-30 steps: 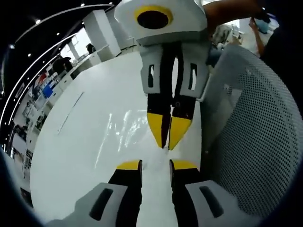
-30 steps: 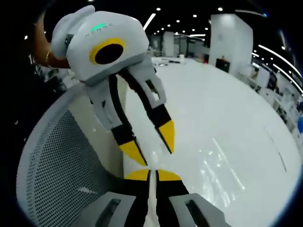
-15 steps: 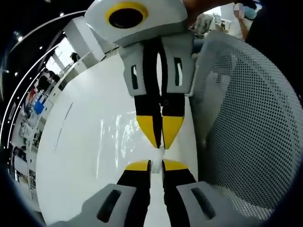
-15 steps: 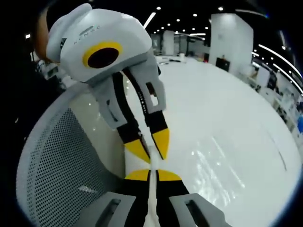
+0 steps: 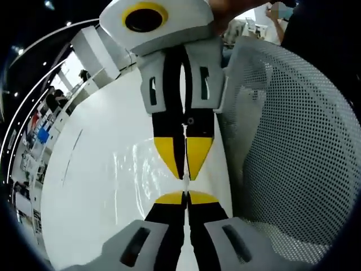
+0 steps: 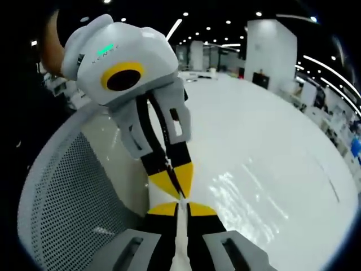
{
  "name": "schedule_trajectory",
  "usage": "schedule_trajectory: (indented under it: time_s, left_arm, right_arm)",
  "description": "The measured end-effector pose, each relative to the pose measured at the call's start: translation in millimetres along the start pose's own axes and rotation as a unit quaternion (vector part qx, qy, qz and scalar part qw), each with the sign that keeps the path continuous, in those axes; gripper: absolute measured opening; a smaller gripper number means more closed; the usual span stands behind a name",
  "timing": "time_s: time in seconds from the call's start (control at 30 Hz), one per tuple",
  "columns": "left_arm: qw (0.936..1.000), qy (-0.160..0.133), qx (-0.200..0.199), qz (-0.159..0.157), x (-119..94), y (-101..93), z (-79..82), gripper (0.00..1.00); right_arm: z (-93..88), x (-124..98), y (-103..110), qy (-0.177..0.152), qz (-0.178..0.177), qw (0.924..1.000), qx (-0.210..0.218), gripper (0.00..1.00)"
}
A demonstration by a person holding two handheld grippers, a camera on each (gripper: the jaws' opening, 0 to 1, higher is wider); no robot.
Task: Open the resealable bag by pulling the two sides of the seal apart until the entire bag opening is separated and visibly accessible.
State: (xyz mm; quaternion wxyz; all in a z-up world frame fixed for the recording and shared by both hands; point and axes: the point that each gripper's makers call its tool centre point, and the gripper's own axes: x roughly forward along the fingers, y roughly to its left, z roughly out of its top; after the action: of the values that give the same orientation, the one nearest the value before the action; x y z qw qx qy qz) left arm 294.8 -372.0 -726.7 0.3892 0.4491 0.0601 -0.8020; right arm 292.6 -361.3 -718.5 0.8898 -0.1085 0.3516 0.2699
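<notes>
The clear resealable bag hangs over the white table and shows mostly as glare. In the left gripper view my left gripper is shut on the bag's top edge. The right gripper points down at it from above, also shut, with the tips nearly touching. In the right gripper view the bag's edge runs as a thin pale strip between the jaws of my right gripper, which is shut on it. The left gripper meets it from above, shut on the same edge.
A grey mesh chair back stands close beside the grippers, on the right in the left gripper view and as the chair back on the left in the right gripper view. A hand holds the right gripper. The table stretches wide beyond.
My left gripper has gone from open to shut on the bag's edge. The two grippers have drawn together until their tips almost meet. The right gripper stayed shut.
</notes>
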Motion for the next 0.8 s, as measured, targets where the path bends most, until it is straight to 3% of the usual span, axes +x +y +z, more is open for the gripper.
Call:
schedule_trajectory:
  time_s: [0.63, 0.8]
  left_arm:
    - [0.9999, -0.007, 0.004, -0.015, -0.2, -5.9, 2.5, 0.00]
    - [0.9999, -0.012, -0.009, -0.006, -0.5, -1.1, 3.1, 0.00]
  right_arm:
    - [-0.8, 10.6, 4.2, 0.040, -0.002, 0.9962, -0.077, 0.00]
    - [-0.6, 9.7, -0.1, 0.046, -0.031, 0.9929, -0.106, 0.00]
